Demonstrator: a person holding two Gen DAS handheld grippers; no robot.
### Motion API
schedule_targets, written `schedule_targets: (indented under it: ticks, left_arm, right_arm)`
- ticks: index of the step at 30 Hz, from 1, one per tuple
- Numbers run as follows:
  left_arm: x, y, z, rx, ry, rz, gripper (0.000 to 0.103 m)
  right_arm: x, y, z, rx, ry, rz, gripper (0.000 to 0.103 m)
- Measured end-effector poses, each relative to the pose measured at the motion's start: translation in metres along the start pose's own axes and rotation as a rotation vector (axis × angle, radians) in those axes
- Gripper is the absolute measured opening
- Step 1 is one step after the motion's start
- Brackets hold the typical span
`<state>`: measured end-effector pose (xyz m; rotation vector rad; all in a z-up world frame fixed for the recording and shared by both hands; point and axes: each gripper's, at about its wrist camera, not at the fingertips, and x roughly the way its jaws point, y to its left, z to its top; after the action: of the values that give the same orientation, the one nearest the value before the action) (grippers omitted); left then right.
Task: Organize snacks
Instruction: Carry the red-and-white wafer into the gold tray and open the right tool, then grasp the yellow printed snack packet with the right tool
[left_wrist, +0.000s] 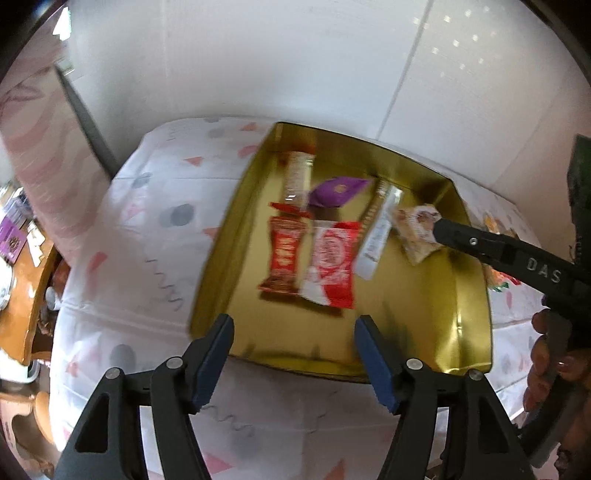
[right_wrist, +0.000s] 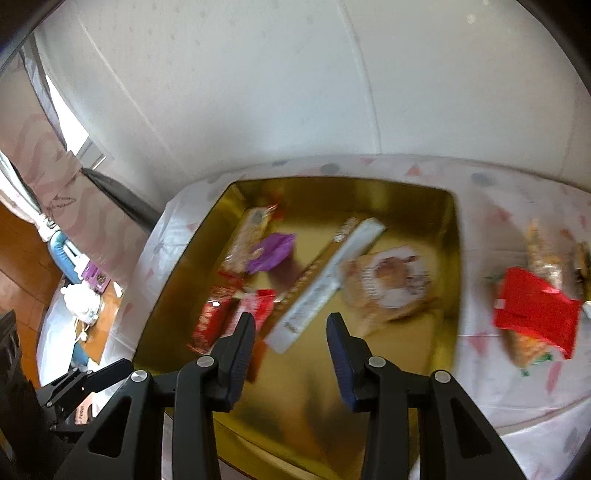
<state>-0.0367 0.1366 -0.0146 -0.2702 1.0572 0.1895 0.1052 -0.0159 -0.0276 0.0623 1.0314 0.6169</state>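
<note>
A gold tin (left_wrist: 465, 314) (right_wrist: 406, 387) sits on a patterned tablecloth and holds several snacks: red packets (left_wrist: 282, 254) (right_wrist: 210, 325), a red and white packet (left_wrist: 330, 266), a purple sweet (left_wrist: 334, 192) (right_wrist: 271, 251), a long white bar (left_wrist: 376, 232) (right_wrist: 325, 280) and a beige round-label packet (left_wrist: 415, 229) (right_wrist: 388, 288). My left gripper (left_wrist: 295, 354) is open and empty over the tin's near rim. My right gripper (right_wrist: 291, 343) is open and empty above the tin. In the left wrist view its black finger (left_wrist: 480, 243) ends beside the beige packet.
Outside the tin to the right, a red packet (right_wrist: 535, 321) and clear-wrapped snacks (right_wrist: 543, 254) lie on the tablecloth (right_wrist: 517, 387). A white wall stands behind. A wooden side table (left_wrist: 22, 288) with small items is at the left.
</note>
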Motion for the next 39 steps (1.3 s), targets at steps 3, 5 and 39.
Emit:
schedule_targets:
  ticks: [3, 5, 39]
  left_arm:
    - [0.003, -0.015, 0.0, 0.027, 0.006, -0.013, 0.07]
    - [0.005, -0.024, -0.001, 0.044, 0.01, -0.019, 0.07]
    - [0.003, -0.122, -0.006, 0.129, 0.022, -0.013, 0.079]
  right_arm:
    - [-0.015, -0.018, -0.003, 0.02, -0.027, -0.028, 0.041]
    - [-0.024, -0.032, -0.006, 0.045, -0.039, -0.048, 0.041]
    - [-0.106, -0.289, -0.012, 0.381, -0.127, -0.321, 0.047]
